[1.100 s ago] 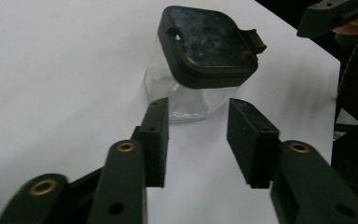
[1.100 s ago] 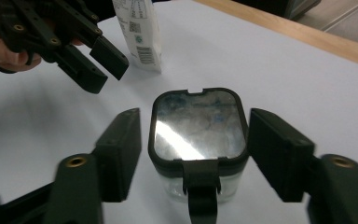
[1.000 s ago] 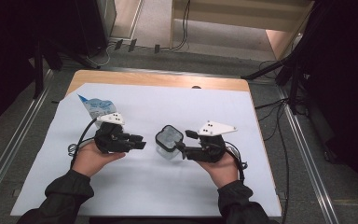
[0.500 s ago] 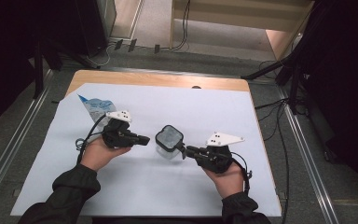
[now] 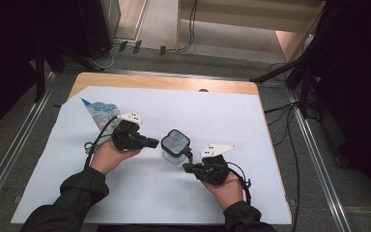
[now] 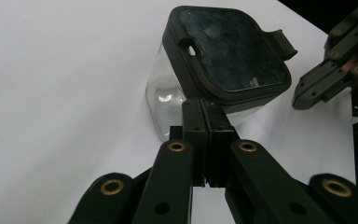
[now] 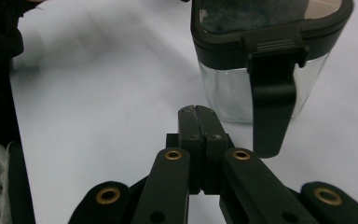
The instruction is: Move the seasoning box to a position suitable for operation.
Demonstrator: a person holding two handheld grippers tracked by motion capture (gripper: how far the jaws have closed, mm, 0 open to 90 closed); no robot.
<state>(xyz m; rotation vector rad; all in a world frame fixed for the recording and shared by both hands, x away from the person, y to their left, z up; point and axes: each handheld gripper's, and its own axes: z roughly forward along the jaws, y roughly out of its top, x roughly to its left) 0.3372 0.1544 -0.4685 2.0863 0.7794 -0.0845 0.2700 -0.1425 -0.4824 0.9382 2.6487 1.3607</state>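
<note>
Two closed tools flank jar mid-sheet.

Blue-printed plastic bag on white sheet, wooden table edge, floor cables

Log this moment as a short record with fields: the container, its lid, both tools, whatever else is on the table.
container: clear square jar, upright on the white sheet
lid: dark lid seated on the jar, one clasp hanging down its side
left tool: left tool shut, nothing between the jaws, tips at the jar's lid edge
right tool: right tool shut, empty, just short of the jar near the clasp
other: blue-and-white pouch behind the left hand
</note>
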